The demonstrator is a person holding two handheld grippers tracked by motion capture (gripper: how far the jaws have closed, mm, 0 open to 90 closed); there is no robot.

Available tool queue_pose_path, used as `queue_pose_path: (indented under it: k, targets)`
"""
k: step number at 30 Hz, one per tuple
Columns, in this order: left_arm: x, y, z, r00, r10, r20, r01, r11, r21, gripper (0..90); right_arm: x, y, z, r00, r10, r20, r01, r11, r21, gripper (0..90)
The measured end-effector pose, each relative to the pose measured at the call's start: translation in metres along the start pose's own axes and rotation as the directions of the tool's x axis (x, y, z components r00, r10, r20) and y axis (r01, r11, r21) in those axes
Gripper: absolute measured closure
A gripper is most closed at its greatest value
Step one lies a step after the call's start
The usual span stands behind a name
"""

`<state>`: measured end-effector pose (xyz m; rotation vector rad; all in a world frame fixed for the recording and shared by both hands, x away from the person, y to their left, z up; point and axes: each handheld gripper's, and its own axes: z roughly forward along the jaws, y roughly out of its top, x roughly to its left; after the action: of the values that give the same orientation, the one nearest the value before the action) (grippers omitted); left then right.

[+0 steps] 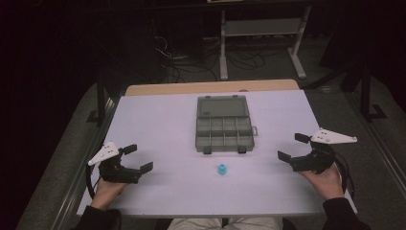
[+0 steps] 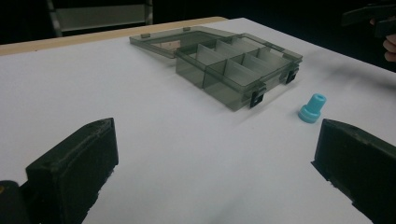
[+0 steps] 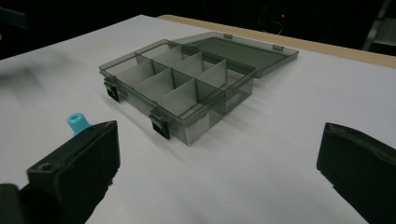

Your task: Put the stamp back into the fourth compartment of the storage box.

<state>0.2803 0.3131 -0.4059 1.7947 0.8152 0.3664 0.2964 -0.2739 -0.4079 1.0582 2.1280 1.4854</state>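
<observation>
Blue cap (image 1: 221, 169): upright near the table's front edge, just before the open organizer box (image 1: 223, 124).
Jaws: spread wide on left gripper (image 1: 135, 157) and right gripper (image 1: 293, 146), both empty.
Likely step: pinch cap squarely, lift straight, lower into one compartment.

Left gripper (image 1: 137, 158) and right gripper (image 1: 293, 147): both hand-held low at near table edge, jaws wide apart, gripping nothing, angled inward.

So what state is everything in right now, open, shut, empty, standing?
Box: open, lid laid flat behind it, compartments empty.
Latches: undone, hanging at the box's front.
Blue piece: upright on the table, in front of the box, apart from it.
Left gripper: fingers open, holding nothing.
Right gripper: fingers open, holding nothing.
</observation>
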Motion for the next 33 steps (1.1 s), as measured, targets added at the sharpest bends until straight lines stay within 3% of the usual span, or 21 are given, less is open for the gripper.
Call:
queue_pose_path:
  k: [20, 33]
  targets:
    - [-0.001, 0.0, 0.0, 1.0, -0.002, 0.003, 0.002, 1.0, 0.001, 0.0, 0.005, 0.003, 0.0, 0.9998, -0.018, -0.004, 0.018, 0.999, 0.035, 0.0]
    - [0.0, 0.0, 0.0, 1.0, -0.002, 0.002, 0.002, 1.0, 0.001, 0.0, 0.007, 0.015, 0.001, 0.9996, -0.026, -0.015, 0.026, 0.999, 0.043, 0.0]
